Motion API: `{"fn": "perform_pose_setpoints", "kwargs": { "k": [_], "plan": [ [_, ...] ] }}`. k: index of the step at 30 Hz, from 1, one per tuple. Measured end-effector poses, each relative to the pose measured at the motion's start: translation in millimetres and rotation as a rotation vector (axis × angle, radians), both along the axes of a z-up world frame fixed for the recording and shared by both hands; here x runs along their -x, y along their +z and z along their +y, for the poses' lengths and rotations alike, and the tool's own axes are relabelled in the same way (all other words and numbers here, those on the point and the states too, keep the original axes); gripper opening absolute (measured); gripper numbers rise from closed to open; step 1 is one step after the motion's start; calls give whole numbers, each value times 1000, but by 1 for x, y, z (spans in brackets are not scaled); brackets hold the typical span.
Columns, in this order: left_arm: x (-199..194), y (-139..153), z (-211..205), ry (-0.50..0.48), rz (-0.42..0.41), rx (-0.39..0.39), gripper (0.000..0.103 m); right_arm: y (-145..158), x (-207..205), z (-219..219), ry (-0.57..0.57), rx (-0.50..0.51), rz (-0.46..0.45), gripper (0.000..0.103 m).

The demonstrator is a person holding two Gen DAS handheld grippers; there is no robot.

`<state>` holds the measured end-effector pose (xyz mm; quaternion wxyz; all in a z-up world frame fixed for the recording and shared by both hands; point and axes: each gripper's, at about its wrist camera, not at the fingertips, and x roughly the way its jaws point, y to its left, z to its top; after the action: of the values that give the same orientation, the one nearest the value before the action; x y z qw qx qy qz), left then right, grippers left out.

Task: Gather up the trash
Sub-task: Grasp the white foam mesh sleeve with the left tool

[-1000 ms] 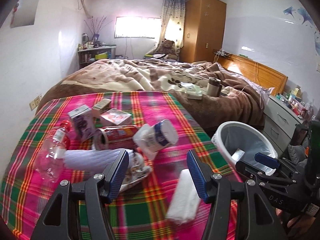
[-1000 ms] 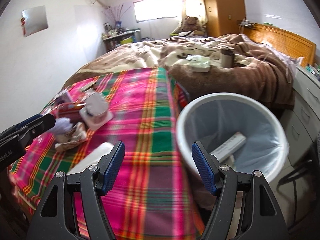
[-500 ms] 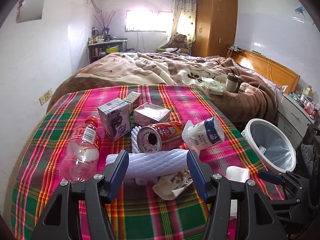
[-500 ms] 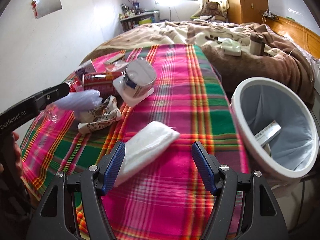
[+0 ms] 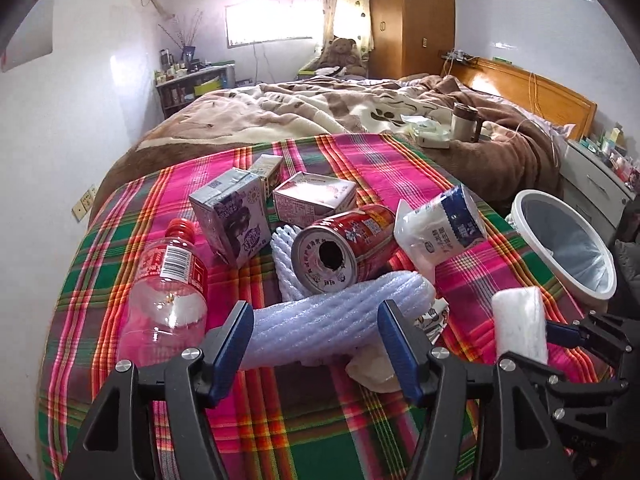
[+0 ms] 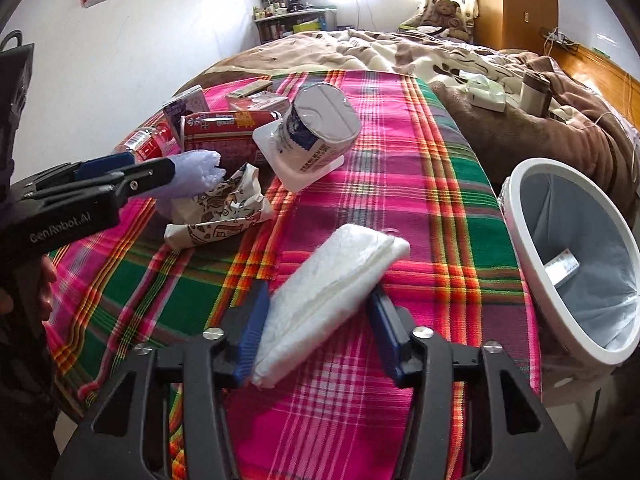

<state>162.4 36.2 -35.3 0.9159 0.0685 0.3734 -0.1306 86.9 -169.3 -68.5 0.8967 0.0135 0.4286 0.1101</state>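
Observation:
Trash lies on a plaid tablecloth [image 5: 360, 432]. My left gripper [image 5: 316, 340] is open, its jaws around a white foam net sleeve [image 5: 336, 316]. Behind it lie a red can [image 5: 344, 248], a clear bottle [image 5: 168, 296], a purple carton [image 5: 232, 216], a pink box [image 5: 312, 200] and a blue-white cup [image 5: 444, 228]. My right gripper [image 6: 316, 328] is open around a flat white plastic packet [image 6: 328, 292], its blue fingers [image 6: 252, 328] close to the packet's sides. The packet also shows in the left wrist view [image 5: 520, 324]. A white bin [image 6: 576, 256] stands to the right.
A crumpled printed wrapper [image 6: 220, 216] lies between the two grippers. The bin holds a small box [image 6: 562, 268]. Behind the table is a bed with a brown blanket [image 5: 360, 120], a mug [image 5: 464, 122] and a tissue pack. A drawer unit [image 5: 596, 184] stands far right.
My left gripper has moved forward so the foam sleeve lies between its jaws. My right gripper has moved onto the white packet and its jaws have narrowed toward it.

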Motion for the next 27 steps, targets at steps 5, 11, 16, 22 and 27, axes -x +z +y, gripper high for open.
{"fn": "perform_pose_setpoints", "kwargs": {
  "k": [5,11,16,22,27],
  "plan": [
    [3,-9,0,-39,54,32,64,1,1,1,6,6,-11,34],
    [18,-14,-4,-70,77,84,64,1,0,-4,-6,6,-23,31],
    [21,-7,-1,-46,38,126,64,4,-3,-6,-25,18,-35,31],
    [7,-1,0,5,-5,59,64,4,-8,-10,-42,13,-33,31],
    [-2,-12,-10,-43,37,23,63,4,-9,-12,-38,12,-32,31]
  ]
}}
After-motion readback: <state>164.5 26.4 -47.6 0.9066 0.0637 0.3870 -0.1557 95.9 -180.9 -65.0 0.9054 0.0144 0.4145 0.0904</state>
